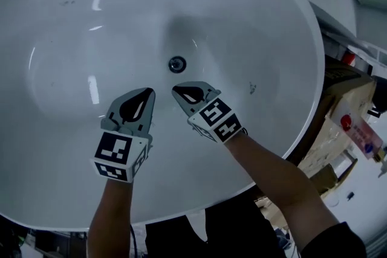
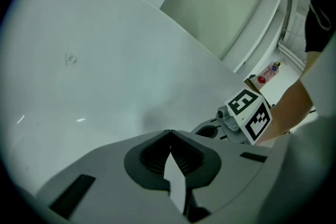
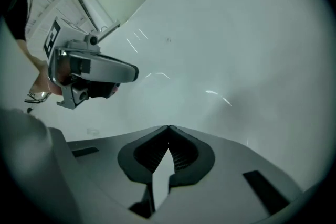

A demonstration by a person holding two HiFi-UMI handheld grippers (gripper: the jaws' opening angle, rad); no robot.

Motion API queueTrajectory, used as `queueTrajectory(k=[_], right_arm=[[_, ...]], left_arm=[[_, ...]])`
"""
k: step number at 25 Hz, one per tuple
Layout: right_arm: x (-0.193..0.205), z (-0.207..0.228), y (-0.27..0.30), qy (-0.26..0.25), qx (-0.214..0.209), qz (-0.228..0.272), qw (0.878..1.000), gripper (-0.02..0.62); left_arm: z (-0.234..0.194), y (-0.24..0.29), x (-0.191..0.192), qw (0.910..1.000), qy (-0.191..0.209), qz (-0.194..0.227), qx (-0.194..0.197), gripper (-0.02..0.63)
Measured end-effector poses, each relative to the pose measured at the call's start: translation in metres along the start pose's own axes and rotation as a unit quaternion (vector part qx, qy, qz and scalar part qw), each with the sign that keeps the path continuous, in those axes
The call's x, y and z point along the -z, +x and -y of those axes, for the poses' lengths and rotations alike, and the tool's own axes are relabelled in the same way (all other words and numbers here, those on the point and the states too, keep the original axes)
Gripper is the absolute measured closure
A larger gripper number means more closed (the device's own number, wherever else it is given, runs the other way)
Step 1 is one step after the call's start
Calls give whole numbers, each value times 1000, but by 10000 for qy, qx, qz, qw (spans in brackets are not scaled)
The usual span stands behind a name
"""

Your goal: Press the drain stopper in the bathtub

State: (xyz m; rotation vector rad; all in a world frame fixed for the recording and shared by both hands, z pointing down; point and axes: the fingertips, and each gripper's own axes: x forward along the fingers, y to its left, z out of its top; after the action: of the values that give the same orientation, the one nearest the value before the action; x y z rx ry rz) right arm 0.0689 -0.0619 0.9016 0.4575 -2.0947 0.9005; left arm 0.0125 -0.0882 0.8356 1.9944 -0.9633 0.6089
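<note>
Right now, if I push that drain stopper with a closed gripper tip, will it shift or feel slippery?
The drain stopper looks seated in the bathtub floor, so it probably won't slide sideways, only sink. Its small round cap looks rigid, likely metal. The glossy bathtub suggests a slick surface, so the right gripper, jaws together, may skid unless centred.

L gripper fingers tip-to-tip over tub, R gripper beside.
</note>
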Motion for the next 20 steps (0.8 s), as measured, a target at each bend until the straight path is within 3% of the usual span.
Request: queueTrajectory(k=[7,13,18,20], right_arm=[[43,47,50,78,394,-417,9983,581],[65,85,94,-428,705,-908,9924,581],[84,112,114,-65,1009,-1061,9892,581],[90,114,119,-164,1054,-1198,9871,581]], left_arm=[[-26,36,46,9995,-214,-173,-172,595],[-51,63,79,9982,-401,-399,-208,595],[-58,84,94,9980,-322,-520,-142,595],[-60,90,95,9980,-267,-563,-86,595]])
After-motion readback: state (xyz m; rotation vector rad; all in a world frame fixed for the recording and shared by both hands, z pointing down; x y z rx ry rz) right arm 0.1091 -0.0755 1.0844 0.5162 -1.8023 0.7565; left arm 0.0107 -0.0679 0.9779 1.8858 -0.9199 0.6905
